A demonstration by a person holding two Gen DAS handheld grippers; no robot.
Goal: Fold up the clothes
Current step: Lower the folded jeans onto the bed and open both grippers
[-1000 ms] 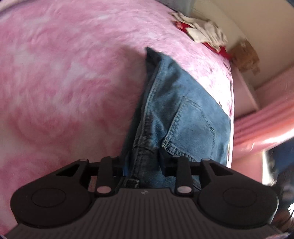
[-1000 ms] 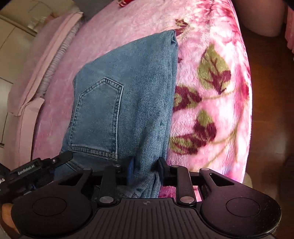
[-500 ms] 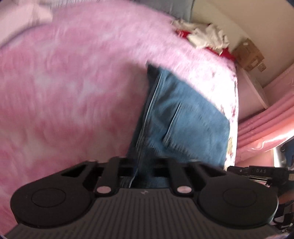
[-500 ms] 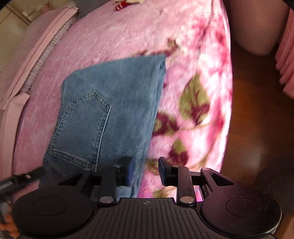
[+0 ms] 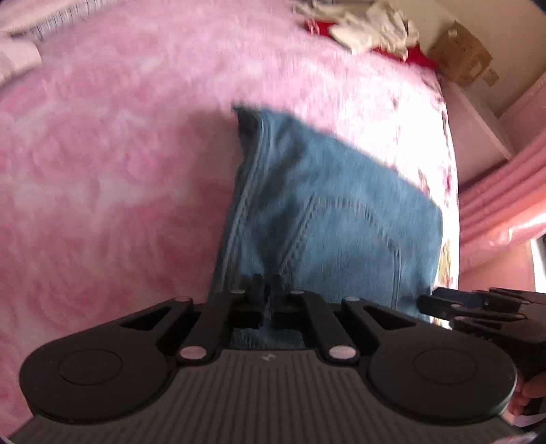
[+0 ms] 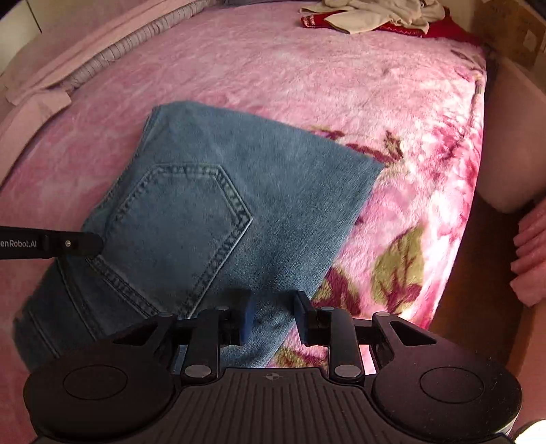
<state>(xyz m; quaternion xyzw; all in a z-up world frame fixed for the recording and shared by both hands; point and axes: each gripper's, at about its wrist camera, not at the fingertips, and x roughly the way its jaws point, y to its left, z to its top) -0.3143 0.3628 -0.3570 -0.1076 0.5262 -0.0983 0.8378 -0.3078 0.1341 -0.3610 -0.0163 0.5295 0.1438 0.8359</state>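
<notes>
Folded blue jeans [image 6: 218,205] lie on the pink fleece blanket [image 6: 307,68], back pocket facing up. My left gripper [image 5: 269,285] is shut on the jeans [image 5: 324,211] at their near waistband edge, with a strip of denim pinched between the fingers. Its black tip [image 6: 68,243] shows at the left of the right wrist view, touching the jeans by the pocket. My right gripper [image 6: 273,307] is open and hovers above the near right corner of the jeans with nothing clamped. Its fingers [image 5: 443,304] reach in from the right of the left wrist view.
A pile of white and red clothes [image 6: 375,17] lies at the far end of the bed. A cardboard box [image 5: 460,58] stands past it. The bed's right edge [image 6: 477,170] drops to a brown floor. Folded pink bedding [image 6: 85,58] lies along the far left.
The left gripper's fingers closed from wide open onto the waistband edge. The right gripper, which straddled the jeans' edge, pulled back and up, staying open.
</notes>
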